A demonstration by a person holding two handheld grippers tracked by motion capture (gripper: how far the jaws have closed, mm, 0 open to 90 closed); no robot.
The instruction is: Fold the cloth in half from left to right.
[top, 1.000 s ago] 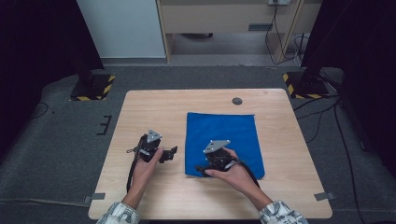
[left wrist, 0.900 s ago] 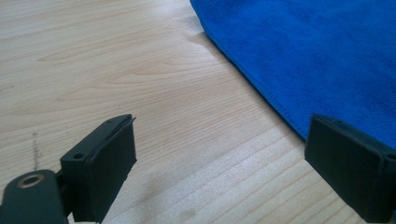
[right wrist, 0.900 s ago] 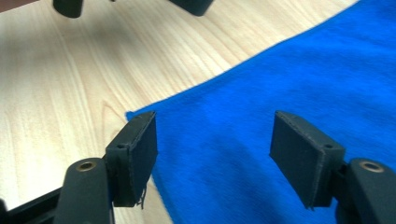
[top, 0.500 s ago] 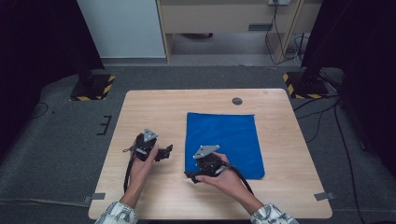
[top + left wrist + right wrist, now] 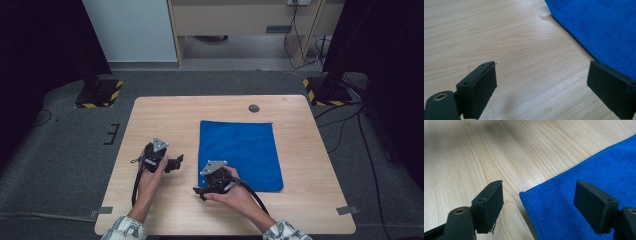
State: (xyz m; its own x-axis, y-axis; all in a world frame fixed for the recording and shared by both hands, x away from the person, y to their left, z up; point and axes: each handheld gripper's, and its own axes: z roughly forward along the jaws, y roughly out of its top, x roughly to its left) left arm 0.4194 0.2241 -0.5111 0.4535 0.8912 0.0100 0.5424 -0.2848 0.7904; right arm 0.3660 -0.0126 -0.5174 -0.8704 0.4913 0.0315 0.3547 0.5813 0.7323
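Observation:
A blue cloth lies flat on the right half of the wooden table. My right gripper lies low at the cloth's near left corner and points left. In the right gripper view its jaws stand open and have just been opening. The cloth's hemmed corner lies between them, untouched by the pads. My left gripper rests just left of the cloth's left edge and points right. In the left gripper view it is open, with bare wood between the jaws and the cloth's edge beside the right jaw.
A small dark round disc sits in the tabletop beyond the cloth. Bare wood stretches to the left of the cloth and along the near edge. Dark stands with striped bases stand on the floor past the table.
My right gripper has moved left and toward the near edge, from over the cloth to its near left corner. The left gripper has stayed in place.

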